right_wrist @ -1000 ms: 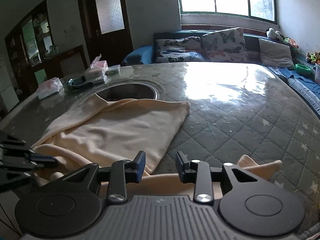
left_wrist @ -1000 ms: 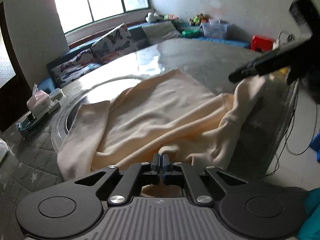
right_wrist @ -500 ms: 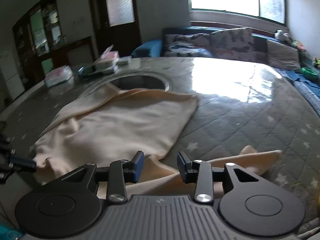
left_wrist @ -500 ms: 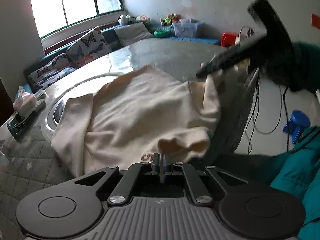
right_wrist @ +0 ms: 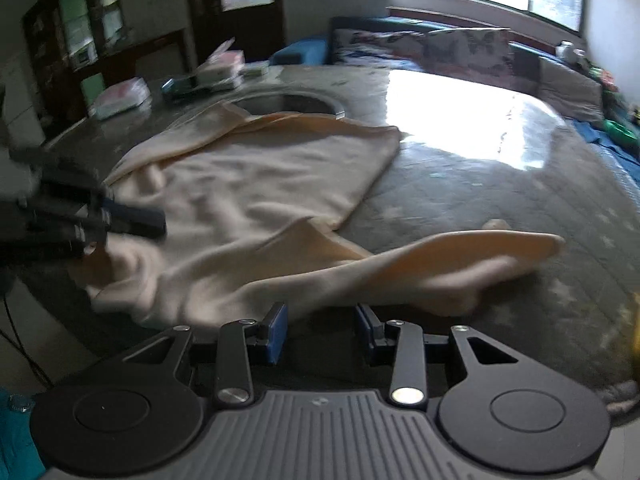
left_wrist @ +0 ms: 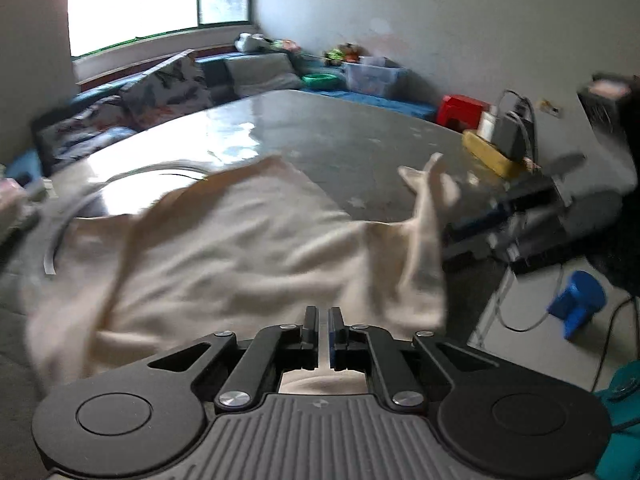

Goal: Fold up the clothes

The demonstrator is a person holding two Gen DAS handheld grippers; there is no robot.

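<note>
Grey quilted star-patterned table cover [right_wrist: 500, 208] fills both views. At the near edge the left gripper [left_wrist: 323, 322] has its fingers together, pinching the hem of the cream fabric garment [left_wrist: 224, 248]. Just right, the right gripper [right_wrist: 322, 322] stands with fingers apart, clear of one sleeve [right_wrist: 460, 256]. Farther off, the garment reaches a round recessed opening [right_wrist: 288, 102]

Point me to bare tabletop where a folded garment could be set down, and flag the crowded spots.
Free: the quilted table cover between the cream garment and the sofa cushions, and the strip beyond the outstretched sleeve. Crowded: the far-left edge by the round opening, with tissue packs and small items; also the yellow box with cables at the corner.
</note>
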